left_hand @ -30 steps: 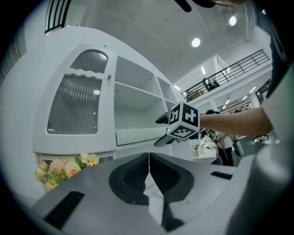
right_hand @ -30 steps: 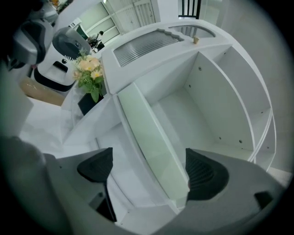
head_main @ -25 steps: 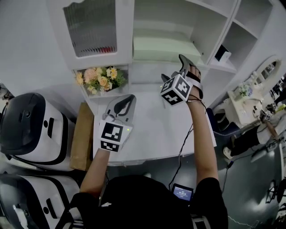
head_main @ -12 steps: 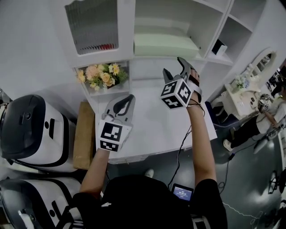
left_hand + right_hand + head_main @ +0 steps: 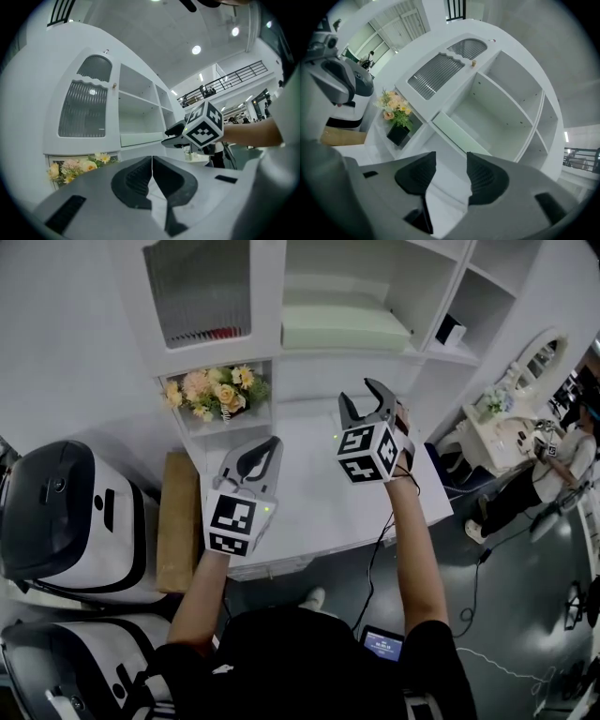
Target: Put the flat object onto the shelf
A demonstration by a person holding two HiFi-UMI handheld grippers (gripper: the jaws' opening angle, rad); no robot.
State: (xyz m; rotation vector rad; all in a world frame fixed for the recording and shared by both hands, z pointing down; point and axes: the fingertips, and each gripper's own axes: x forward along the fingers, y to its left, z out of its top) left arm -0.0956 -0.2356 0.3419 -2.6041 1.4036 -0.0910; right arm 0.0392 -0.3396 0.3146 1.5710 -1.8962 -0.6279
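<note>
A pale green flat slab (image 5: 342, 332) lies on the lower shelf (image 5: 328, 354) of the white cabinet's middle open compartment. It rests flat along the shelf's front edge, with no claw touching it. The left claw (image 5: 272, 443) hangs over the left half of the white bench (image 5: 309, 512), pointing toward the back edge. In the left gripper view its two dark pads are pressed together with nothing between them. The right claw (image 5: 360, 394) is over the back right part of the bench, just below that shelf. Its jaws have just been closing and now stand partly apart, and the right gripper view shows only the cabinet through the gap. A bunch of pink and yellow flowers (image 5: 211, 392) sits in a cubby at the bench's back left corner, under a ribbed glass door (image 5: 202, 292). A small dark box (image 5: 452, 331) stands in the compartment to the right of the slab.
</note>
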